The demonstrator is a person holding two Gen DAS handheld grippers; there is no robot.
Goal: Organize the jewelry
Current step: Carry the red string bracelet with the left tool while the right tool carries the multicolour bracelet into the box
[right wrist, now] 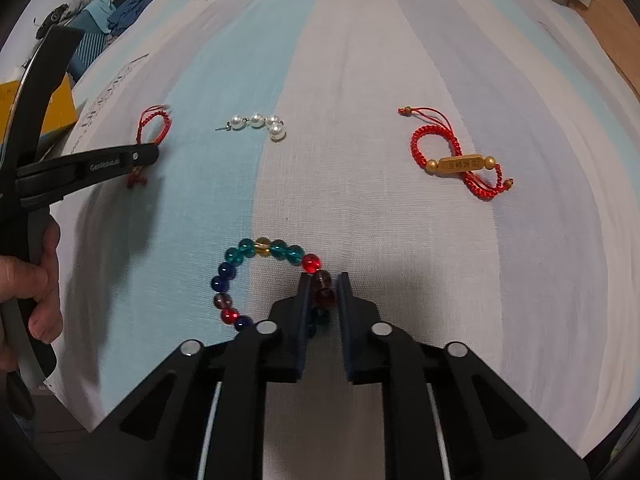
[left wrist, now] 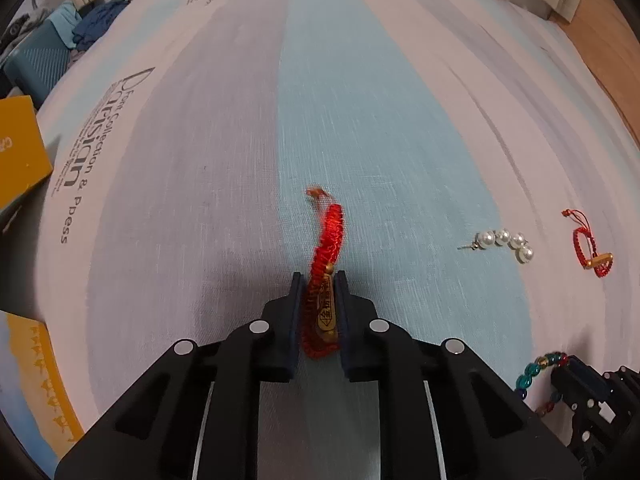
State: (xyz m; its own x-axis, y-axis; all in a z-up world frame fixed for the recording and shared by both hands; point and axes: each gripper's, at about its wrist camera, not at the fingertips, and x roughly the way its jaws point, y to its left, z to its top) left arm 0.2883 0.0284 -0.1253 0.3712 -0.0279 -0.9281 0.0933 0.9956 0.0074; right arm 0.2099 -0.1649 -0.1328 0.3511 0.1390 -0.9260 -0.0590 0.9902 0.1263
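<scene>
Left gripper (left wrist: pixel 319 280) pinches a red braided cord bracelet with a gold engraved bar (left wrist: pixel 325 276) between its dark pads; the gold bar sits in the gap, the cord loop arcs up and away toward the far side, ending in a small frayed knot. In the right wrist view the same bracelet (right wrist: pixel 154 124) shows at far left, looped above the left gripper's black finger (right wrist: pixel 120 160), a knotted tail hanging below it. A bare hand (right wrist: pixel 36 280) grips the left tool's handle at the left edge.

Right gripper (right wrist: pixel 323 280) is closed on a multicoloured glass bead bracelet (teal, blue, red, amber beads) (right wrist: pixel 240 276); a dark red bead is caught between the pads, the rest of the ring lies on the cloth to the left and near. From the left wrist view this bracelet (left wrist: pixel 536 368) shows at near right.

Lying loose on the striped blue, white and grey bedsheet (right wrist: pixel 360 60): a curved pearl stud earring of four white pearls (right wrist: pixel 260 123), far centre; a second red cord bracelet with gold bar (right wrist: pixel 456 160), far right, apart from both grippers. In the left view, the pearl earring (left wrist: pixel 504 242) and the second bracelet (left wrist: pixel 592 250) sit right of centre.

A yellow cardboard box (left wrist: pixel 20 152) stands at the left edge of the bed.
</scene>
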